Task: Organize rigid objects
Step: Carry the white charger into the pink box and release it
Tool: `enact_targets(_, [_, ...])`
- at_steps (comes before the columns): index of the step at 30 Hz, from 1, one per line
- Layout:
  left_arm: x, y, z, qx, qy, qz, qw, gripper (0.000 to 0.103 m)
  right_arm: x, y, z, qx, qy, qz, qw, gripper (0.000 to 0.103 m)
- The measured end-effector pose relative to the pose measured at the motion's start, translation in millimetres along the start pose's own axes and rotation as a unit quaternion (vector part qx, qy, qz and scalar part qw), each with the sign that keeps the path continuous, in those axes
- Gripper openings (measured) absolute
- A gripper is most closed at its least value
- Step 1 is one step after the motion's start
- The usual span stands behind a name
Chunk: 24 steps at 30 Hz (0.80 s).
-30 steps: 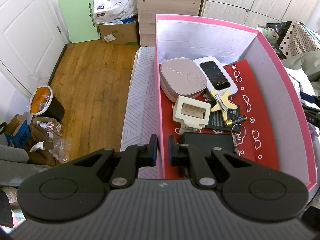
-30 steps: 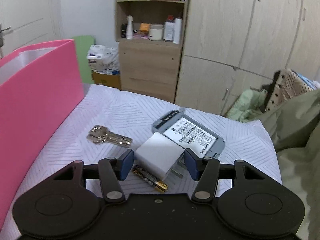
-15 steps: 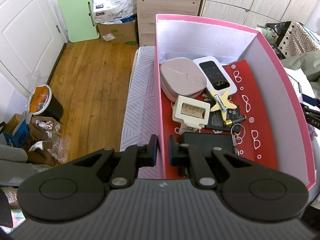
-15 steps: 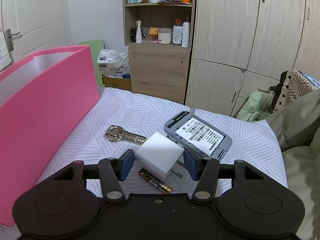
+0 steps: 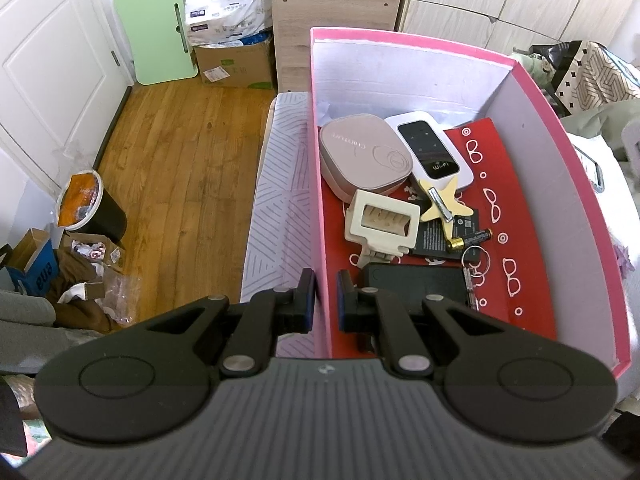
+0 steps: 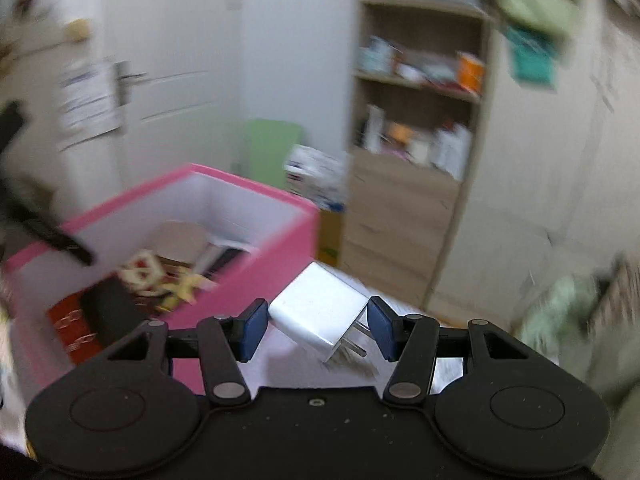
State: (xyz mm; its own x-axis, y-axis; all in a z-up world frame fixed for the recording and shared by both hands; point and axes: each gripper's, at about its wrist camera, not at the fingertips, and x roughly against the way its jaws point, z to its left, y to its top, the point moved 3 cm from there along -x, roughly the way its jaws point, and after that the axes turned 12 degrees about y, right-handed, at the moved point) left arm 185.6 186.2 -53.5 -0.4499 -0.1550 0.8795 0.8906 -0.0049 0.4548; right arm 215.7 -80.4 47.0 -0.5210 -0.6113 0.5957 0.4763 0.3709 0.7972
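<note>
**Pink box steadied while a white charger hangs in the other grip**

Pink card makes up the box (image 5: 568,184), and the left gripper (image 5: 325,292) is pinched almost fully closed on its near-left wall, one pad outside and one inside. That grip looks meant to keep the light box from sliding on the bed (image 5: 276,184) while things are dropped in. The box stands open-topped with tall sides, so anything going in must clear the rim from above.

Between the right gripper's (image 6: 318,324) blue pads sits the charger (image 6: 318,308), a white cube held tilted, its metal prongs pointing down toward the right pad. The jaws stand about half open, clamped on the cube's width. It is in the air, off the bed, beside the box's right wall and not yet over the opening. The right wrist view is blurred, so fine contact at the pads is hard to judge.

Inside the box lie a beige case (image 5: 364,152), a wifi router (image 5: 434,152), a cream clamp (image 5: 384,224), a star clip (image 5: 444,204), a battery (image 5: 470,238), a key ring (image 5: 476,256) and a black slab (image 5: 416,284). The floor's right half is mostly bare red paper, the likeliest free spot. In the way are the right wall and the crowded left half; the left gripper holds the near corner.
</note>
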Motion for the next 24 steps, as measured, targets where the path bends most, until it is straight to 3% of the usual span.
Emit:
enact_targets(6, [0.0, -1.2, -0.8, -0.002, 0.001, 0.001, 1.0, 0.009, -12.3, 44.3, 36.9, 0.073, 0.127, 0.036, 0.989, 0.06])
enact_targets(12, [0.3, -1.1, -3.9, -0.011, 0.006, 0.003, 0.9999, 0.009, -62.5, 50.4, 71.4, 0.126, 0.205, 0.149, 0.959, 0.06])
enact_targets(17, [0.3, -0.7, -4.3, -0.01, 0.006, 0.001, 0.9999, 0.009, -97.5, 42.6, 86.7, 0.158, 0.211, 0.23, 0.937, 0.06])
enact_targets(24, [1.4, -2.0, -3.2, -0.012, 0.005, -0.003, 0.9999, 0.009, -126.5, 35.8, 84.7, 0.136, 0.193, 0.295, 0.926, 0.06])
